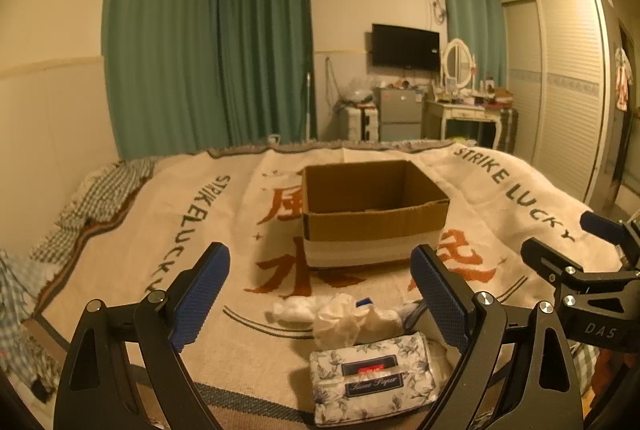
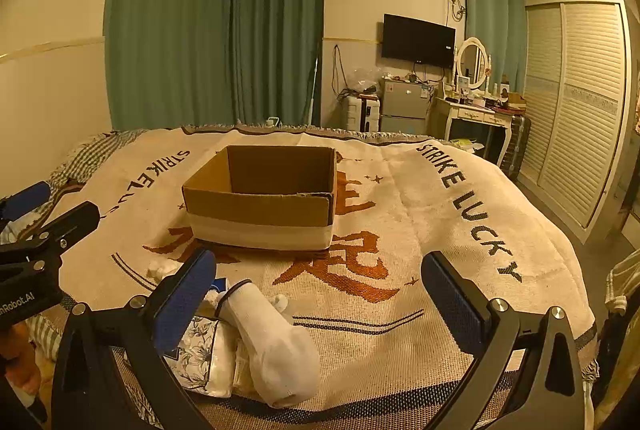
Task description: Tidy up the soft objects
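Soft things heaped at the near edge of the bed, box waiting behind them
Both the left hand-held gripper (image 1: 320,294) and the right hand-held gripper (image 2: 318,296) are spread wide and hold nothing; the tissue pack (image 1: 372,378), crumpled tissue (image 1: 344,322) and white sock (image 2: 272,342) look light and squashy, so a pinch across the middle should suit before carrying each to the cardboard box (image 2: 260,206)

cardboard box (image 1: 374,208), tissue pack (image 1: 372,378), gaping left gripper (image 1: 320,294)
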The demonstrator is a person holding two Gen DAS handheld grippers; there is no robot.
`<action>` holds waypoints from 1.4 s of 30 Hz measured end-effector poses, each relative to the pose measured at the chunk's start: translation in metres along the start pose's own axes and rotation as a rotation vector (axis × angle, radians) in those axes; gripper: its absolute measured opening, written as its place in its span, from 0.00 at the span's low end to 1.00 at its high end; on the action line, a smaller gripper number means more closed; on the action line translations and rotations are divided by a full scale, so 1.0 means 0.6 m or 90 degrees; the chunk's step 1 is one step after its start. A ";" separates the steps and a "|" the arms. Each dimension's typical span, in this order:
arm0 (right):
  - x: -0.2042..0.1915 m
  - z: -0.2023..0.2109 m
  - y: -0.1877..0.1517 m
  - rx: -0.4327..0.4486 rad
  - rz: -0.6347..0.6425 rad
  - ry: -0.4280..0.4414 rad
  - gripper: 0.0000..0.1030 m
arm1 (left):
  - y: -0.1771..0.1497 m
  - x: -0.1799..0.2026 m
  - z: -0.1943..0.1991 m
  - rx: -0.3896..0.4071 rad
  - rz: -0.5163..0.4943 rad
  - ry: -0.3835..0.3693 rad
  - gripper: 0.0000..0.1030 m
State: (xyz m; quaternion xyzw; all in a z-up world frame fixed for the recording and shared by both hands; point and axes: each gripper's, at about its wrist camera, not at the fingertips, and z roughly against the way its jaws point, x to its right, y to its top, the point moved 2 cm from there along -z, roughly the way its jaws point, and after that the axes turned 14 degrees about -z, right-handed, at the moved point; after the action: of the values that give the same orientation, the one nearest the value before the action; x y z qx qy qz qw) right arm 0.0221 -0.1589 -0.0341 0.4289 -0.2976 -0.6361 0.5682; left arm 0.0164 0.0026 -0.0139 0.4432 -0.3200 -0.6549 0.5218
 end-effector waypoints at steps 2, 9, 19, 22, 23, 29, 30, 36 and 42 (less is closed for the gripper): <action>0.000 0.000 0.001 0.002 -0.001 -0.001 1.00 | -0.002 -0.001 -0.003 -0.004 0.004 -0.002 0.90; 0.001 -0.003 0.000 0.000 0.000 -0.002 1.00 | -0.004 0.001 -0.004 -0.007 0.004 -0.002 0.90; 0.003 -0.003 -0.002 -0.002 -0.001 -0.001 1.00 | -0.004 0.008 -0.006 -0.009 -0.002 -0.001 0.90; 0.004 -0.003 -0.002 -0.002 -0.002 -0.001 1.00 | -0.005 0.009 -0.005 -0.010 -0.003 -0.001 0.90; 0.005 -0.003 -0.002 -0.002 -0.003 -0.002 1.00 | -0.005 0.009 -0.005 -0.011 -0.003 0.000 0.90; 0.006 -0.003 -0.004 -0.004 -0.003 -0.002 1.00 | -0.005 0.011 -0.005 -0.011 -0.003 -0.001 0.90; 0.006 -0.003 -0.004 -0.003 -0.003 -0.002 1.00 | -0.005 0.010 -0.005 -0.011 -0.003 -0.001 0.90; 0.006 -0.004 -0.004 -0.003 -0.002 -0.002 1.00 | -0.005 0.010 -0.005 -0.010 -0.003 -0.002 0.90; 0.005 -0.004 -0.004 -0.003 -0.002 -0.002 1.00 | -0.004 0.009 -0.005 -0.011 -0.003 -0.001 0.90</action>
State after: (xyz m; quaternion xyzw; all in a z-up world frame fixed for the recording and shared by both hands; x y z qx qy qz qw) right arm 0.0233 -0.1615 -0.0378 0.4267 -0.2963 -0.6386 0.5677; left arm 0.0177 -0.0020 -0.0188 0.4388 -0.3139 -0.6594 0.5235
